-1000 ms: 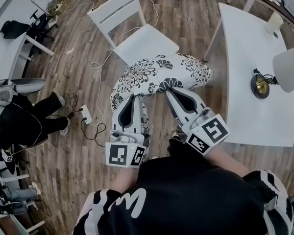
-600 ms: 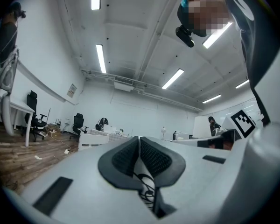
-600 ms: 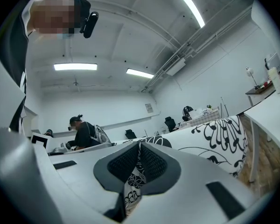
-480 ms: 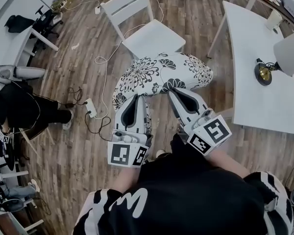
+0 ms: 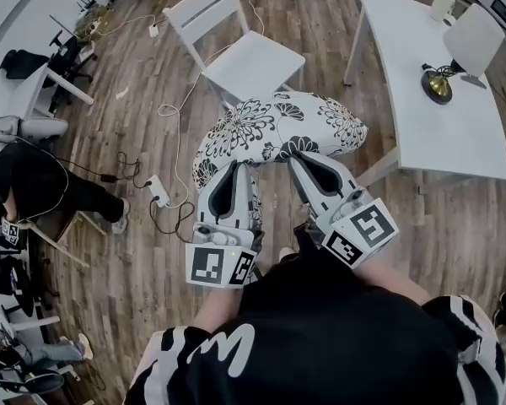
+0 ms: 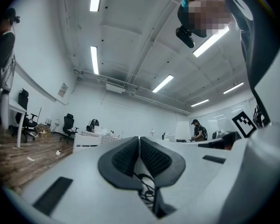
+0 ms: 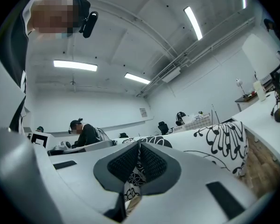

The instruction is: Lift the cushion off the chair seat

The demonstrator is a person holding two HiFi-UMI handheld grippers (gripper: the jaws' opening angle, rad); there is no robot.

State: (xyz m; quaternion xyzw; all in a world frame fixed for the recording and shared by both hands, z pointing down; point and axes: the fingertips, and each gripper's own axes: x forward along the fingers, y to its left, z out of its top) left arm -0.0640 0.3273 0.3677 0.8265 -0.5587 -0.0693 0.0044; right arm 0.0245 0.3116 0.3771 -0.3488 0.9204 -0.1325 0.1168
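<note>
At mid-frame the floral cushion (image 5: 278, 129) hangs off the white chair (image 5: 251, 60) seat, drawn farther back than a second ago, with left gripper (image 5: 235, 169) and right gripper (image 5: 300, 157) fingers clamped on its near edge — lift effectively done.

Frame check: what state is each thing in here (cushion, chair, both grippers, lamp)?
cushion: held in the air, off the seat, pinched at its near edge from both sides.
chair: upright, seat bare where it shows.
left gripper: shut on the cushion's fabric.
right gripper: shut on the cushion's fabric.
lamp: upright on the white table.
</note>
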